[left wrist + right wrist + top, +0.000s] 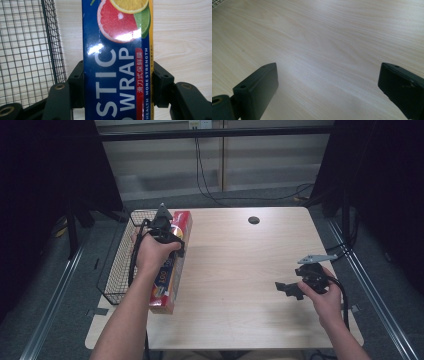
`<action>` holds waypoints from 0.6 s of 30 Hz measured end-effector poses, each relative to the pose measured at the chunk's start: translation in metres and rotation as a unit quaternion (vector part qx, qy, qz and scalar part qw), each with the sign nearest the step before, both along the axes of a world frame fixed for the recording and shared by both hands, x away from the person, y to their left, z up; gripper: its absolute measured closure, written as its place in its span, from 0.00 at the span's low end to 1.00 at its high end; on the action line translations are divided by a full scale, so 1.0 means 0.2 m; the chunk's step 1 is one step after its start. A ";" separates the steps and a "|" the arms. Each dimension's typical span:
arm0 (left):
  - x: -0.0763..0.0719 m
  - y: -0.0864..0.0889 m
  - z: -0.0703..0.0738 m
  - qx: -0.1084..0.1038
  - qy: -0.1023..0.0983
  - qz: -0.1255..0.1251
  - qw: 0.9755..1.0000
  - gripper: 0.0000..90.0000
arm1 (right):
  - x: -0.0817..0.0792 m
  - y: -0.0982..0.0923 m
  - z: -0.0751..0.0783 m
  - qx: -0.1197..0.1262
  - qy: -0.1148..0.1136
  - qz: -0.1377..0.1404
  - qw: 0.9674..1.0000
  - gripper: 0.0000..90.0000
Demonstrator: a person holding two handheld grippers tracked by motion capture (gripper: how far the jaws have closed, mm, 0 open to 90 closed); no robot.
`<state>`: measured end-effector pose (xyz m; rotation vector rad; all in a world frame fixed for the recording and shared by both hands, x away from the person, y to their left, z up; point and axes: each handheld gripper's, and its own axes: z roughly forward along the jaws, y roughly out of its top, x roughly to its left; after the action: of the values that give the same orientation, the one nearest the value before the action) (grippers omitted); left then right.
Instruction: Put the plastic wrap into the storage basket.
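Left gripper point(172, 232) clamps plastic wrap box point(117, 60)
Box by counter's point(240, 270) left edge; right gripper point(290, 289) fingers wide apart, empty

plastic wrap box point(117, 62) cropped top and bottom, left hand point(152, 252) covering its middle

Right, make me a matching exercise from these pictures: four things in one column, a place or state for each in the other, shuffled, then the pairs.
Things:
1. left claw
2. right claw
3. wire basket
4. round hole

Places or states:
A. at the table's left edge, beside the box
B. open, nothing between its jaws, over bare wood
C. in the tabletop near the far edge
D. shut on the plastic wrap box

Pairs: 1-D, 2-B, 3-A, 4-C
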<state>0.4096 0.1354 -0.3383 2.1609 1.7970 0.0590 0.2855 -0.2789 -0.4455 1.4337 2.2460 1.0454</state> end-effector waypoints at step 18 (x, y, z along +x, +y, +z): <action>0.01 0.07 0.05 0.001 0.000 0.016 1.000 0.48 | 0.00 0.01 -0.01 0.000 -0.001 0.005 1.000 0.03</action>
<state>0.4118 0.1486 -0.3277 2.1348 1.8329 0.0680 0.2862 -0.2767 -0.4467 1.4227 2.2529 1.0494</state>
